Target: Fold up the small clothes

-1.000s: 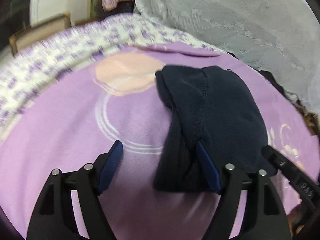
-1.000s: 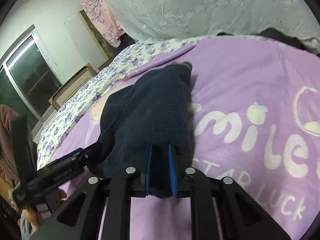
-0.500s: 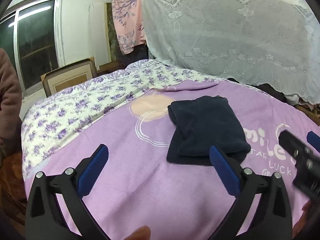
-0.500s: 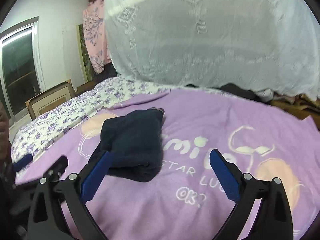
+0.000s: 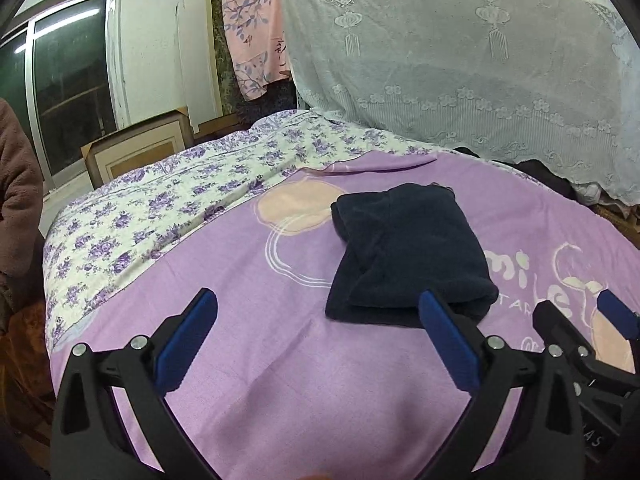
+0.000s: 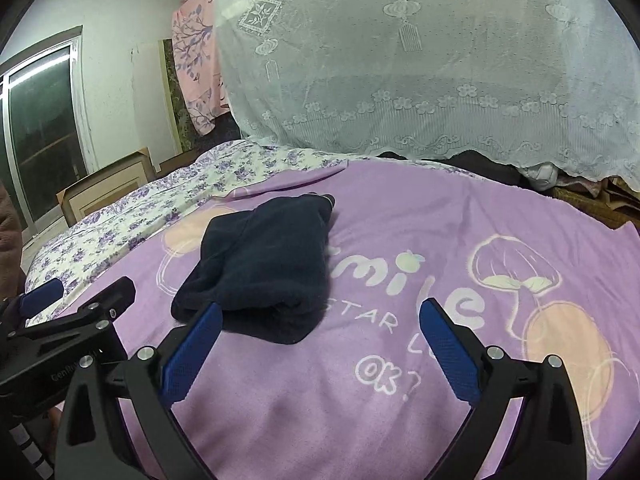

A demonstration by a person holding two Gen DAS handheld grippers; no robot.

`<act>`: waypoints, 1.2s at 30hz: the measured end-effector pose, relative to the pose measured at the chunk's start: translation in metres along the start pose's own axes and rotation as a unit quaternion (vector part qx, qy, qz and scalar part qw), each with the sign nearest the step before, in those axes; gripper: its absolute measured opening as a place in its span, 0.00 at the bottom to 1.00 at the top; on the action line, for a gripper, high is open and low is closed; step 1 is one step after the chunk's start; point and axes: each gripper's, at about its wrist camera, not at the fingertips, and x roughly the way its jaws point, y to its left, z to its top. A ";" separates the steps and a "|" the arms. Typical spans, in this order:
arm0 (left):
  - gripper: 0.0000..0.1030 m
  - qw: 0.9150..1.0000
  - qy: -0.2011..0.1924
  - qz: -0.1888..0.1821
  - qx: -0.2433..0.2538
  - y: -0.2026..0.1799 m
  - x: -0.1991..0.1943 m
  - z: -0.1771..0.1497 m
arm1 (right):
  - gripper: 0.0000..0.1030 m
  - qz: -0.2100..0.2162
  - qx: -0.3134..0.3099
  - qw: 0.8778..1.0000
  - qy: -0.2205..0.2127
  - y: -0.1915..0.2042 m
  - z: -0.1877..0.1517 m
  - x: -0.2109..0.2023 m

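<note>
Left claw (image 5: 316,334): spread wide, nothing between its blue pads, held above the purple blanket (image 5: 280,380).
Floral sheet (image 5: 160,208): on the bed's left side, beside the blanket.
Dark navy garment (image 5: 408,252): folded into a compact bundle, lying on the blanket near its printed lettering.
Right claw (image 6: 320,340): spread wide, gripping nothing, apart from the garment.
Lace netting (image 6: 420,60): hanging behind the bed.

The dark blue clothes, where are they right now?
The folded navy garment lies on the purple blanket just ahead of both open grippers, beside the "Smile" lettering in the right wrist view; nothing is holding it.
</note>
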 end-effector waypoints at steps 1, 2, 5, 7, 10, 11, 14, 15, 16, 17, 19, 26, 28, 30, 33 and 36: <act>0.96 1.000 0.000 0.000 0.000 0.000 0.000 0.000 | 0.97 -0.001 0.000 1.000 0.000 0.000 0.000 -0.001; 0.96 1.000 0.000 -0.001 0.000 0.000 0.000 0.000 | 0.97 -0.001 0.000 1.000 -0.001 -0.001 0.001 -0.001; 0.96 1.000 -0.002 0.001 0.001 -0.001 -0.003 0.000 | 0.97 -0.002 0.001 1.000 -0.003 -0.001 0.002 -0.003; 0.96 1.000 -0.003 0.003 0.002 -0.002 -0.004 0.000 | 0.97 -0.002 0.002 1.000 -0.004 -0.002 0.003 -0.004; 0.96 1.000 -0.001 -0.001 -0.002 -0.001 -0.004 0.000 | 0.97 -0.001 0.004 1.000 -0.006 -0.003 0.003 -0.004; 0.96 1.000 -0.001 -0.002 -0.002 -0.001 -0.004 0.000 | 0.97 -0.002 0.003 1.000 -0.006 -0.003 0.003 -0.004; 0.96 1.000 0.002 -0.004 -0.003 -0.001 -0.002 0.000 | 0.97 -0.001 0.004 1.000 -0.005 -0.004 0.003 -0.005; 0.96 1.000 0.002 -0.003 -0.002 -0.002 -0.002 -0.001 | 0.97 -0.002 0.004 1.000 -0.006 -0.004 0.003 -0.005; 0.96 1.000 0.002 -0.002 -0.001 -0.003 -0.002 -0.001 | 0.97 -0.002 0.004 1.000 -0.006 -0.004 0.003 -0.005; 0.96 1.000 0.002 -0.002 -0.001 -0.003 -0.002 -0.001 | 0.97 -0.002 0.004 1.000 -0.005 -0.004 0.003 -0.005; 0.96 1.000 0.004 -0.002 -0.001 -0.004 -0.002 -0.001 | 0.97 -0.002 0.004 1.000 -0.005 -0.004 0.003 -0.005; 0.95 1.000 -0.006 0.002 -0.001 -0.004 -0.005 -0.003 | 0.97 -0.001 0.004 1.000 -0.006 -0.004 0.003 -0.005; 0.95 1.000 -0.007 -0.002 0.001 -0.004 -0.005 -0.004 | 0.97 0.000 0.005 1.000 -0.007 -0.005 0.003 -0.006; 0.95 1.000 -0.004 -0.008 0.001 -0.004 -0.003 -0.003 | 0.97 -0.001 0.007 1.000 -0.009 -0.006 0.004 -0.007; 0.95 1.000 0.001 -0.008 0.001 -0.004 -0.003 -0.002 | 0.97 -0.001 0.009 1.000 -0.009 -0.006 0.004 -0.007; 0.95 1.000 0.000 -0.011 -0.001 -0.003 -0.003 -0.002 | 0.97 -0.002 0.010 1.000 -0.011 -0.004 0.004 -0.007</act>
